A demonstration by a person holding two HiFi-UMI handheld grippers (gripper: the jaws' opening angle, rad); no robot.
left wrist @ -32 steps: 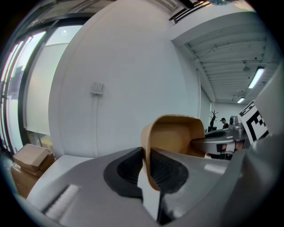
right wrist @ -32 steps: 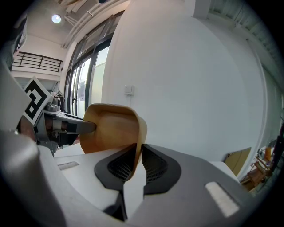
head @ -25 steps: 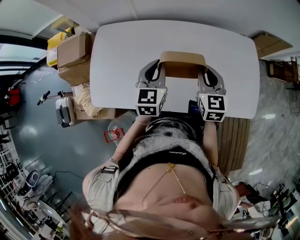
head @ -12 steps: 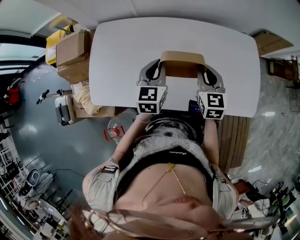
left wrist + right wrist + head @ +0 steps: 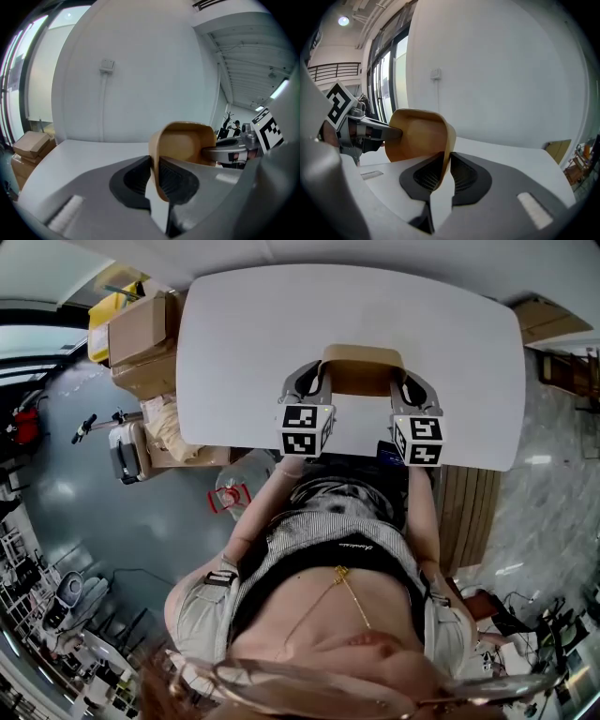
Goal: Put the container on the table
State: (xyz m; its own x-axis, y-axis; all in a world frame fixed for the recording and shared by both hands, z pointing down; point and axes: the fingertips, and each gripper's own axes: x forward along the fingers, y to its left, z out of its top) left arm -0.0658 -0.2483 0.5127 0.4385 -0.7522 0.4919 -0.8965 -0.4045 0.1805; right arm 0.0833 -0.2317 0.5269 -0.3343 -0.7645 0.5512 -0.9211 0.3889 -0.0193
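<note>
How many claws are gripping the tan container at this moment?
2. The left claw is clamped on the left wall of the container. The right claw is clamped on its right wall. No other claw is in view.

- Left of the counter (image 5: 281,324), there's a stack of cardboard boxes (image 5: 141,334), with a yellow box (image 5: 106,313) tucked just behind them.
- Below those, a grey suitcase (image 5: 125,456) stands on the glossy dark floor (image 5: 112,540).
- Right of the counter sits a slatted wooden panel (image 5: 466,512), and further up, another brown box (image 5: 539,320).
- On the white wall there's a small plate (image 5: 107,64), a thin line running straight down from it.
- Tall windows (image 5: 389,89) fill the far side, with a round ceiling lamp (image 5: 343,20) lit above.
</note>
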